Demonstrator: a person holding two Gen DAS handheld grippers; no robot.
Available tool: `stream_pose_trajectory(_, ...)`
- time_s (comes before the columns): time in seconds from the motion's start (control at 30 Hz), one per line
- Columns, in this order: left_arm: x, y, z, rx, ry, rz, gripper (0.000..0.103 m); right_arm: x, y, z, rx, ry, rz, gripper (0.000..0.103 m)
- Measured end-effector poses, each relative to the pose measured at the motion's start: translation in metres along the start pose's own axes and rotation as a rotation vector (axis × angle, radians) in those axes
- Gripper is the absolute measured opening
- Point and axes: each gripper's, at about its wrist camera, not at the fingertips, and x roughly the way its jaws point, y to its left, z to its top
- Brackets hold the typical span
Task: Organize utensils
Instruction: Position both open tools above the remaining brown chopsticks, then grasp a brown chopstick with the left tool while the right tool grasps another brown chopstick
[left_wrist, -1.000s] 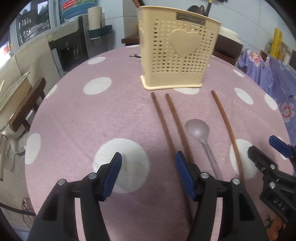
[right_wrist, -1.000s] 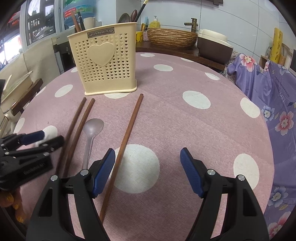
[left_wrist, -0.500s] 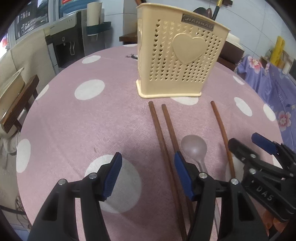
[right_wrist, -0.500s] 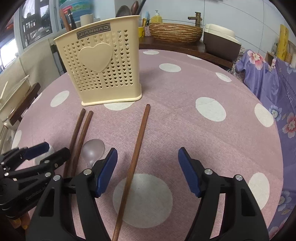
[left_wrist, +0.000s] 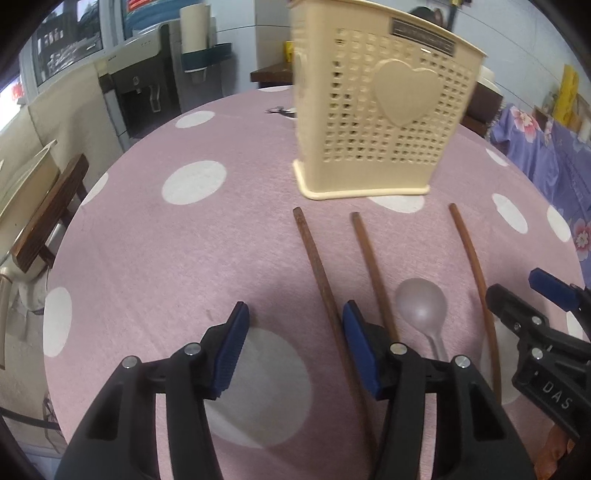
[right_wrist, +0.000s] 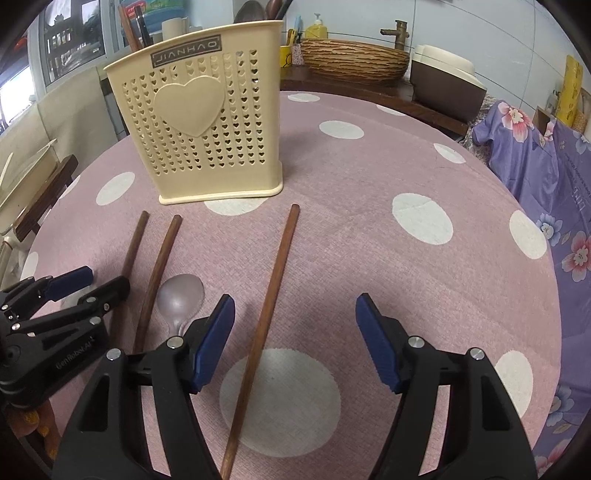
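Utensils lie loose on the pink, white-dotted counter (right_wrist: 369, 177), all in front of the cream holder (right_wrist: 207, 122), which stands upright at twelve o'clock from both tongs with its heart-marked face toward them. Three brown chopsticks and a translucent spoon (right_wrist: 181, 295) lie roughly side by side, long axes running from six toward twelve o'clock, far tips just short of the holder's base.

Right tongs (right_wrist: 295, 332) hang wide and empty, straddling the rightmost chopstick (right_wrist: 271, 295): its shaft passes between the pads nearer the eleven o'clock pad, touching neither. This stick suits the right hand, and closing across its width looks the likely move.

Left tongs (left_wrist: 291, 347) stand about half open, having just been narrowing, with nothing pressed between the pads. The leftmost chopstick (left_wrist: 319, 280) runs close along the inner face of the one o'clock pad; whether they touch I cannot tell. The middle chopstick (left_wrist: 373, 269) passes behind that pad, outside the gap, and the spoon lies further toward two o'clock, between the two tongs.
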Motion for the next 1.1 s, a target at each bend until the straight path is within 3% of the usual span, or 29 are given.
stream_pose_trajectory(0.13,0.001,0.007,0.004,-0.037,0.001,-0.017,0.053,0.007,0.008,0.007,-0.001,-0.013,-0.019,0.067)
stream_pose_trajectory(0.43,0.007,0.001,0.01,-0.042,-0.017,0.01,0.055,0.034,0.009,0.016,0.02,0.017,-0.025,0.053)
stream_pose_trajectory(0.63,0.014,-0.002,0.02,-0.032,-0.024,0.037,0.054,0.043,-0.004,0.024,0.096,-0.013,-0.034,0.029)
stream_pose_trajectory(0.73,0.016,-0.003,0.023,-0.029,-0.027,0.053,0.049,0.046,-0.002,0.029,0.082,-0.014,-0.043,0.022)
stream_pose_trajectory(0.87,0.016,-0.005,0.024,-0.029,-0.032,0.054,0.036,0.048,0.002,0.032,0.058,-0.013,-0.032,0.01)
stream_pose_trajectory(1.1,0.013,-0.006,0.022,-0.016,-0.027,0.046,0.017,0.046,0.003,0.031,0.046,-0.012,-0.025,0.01)
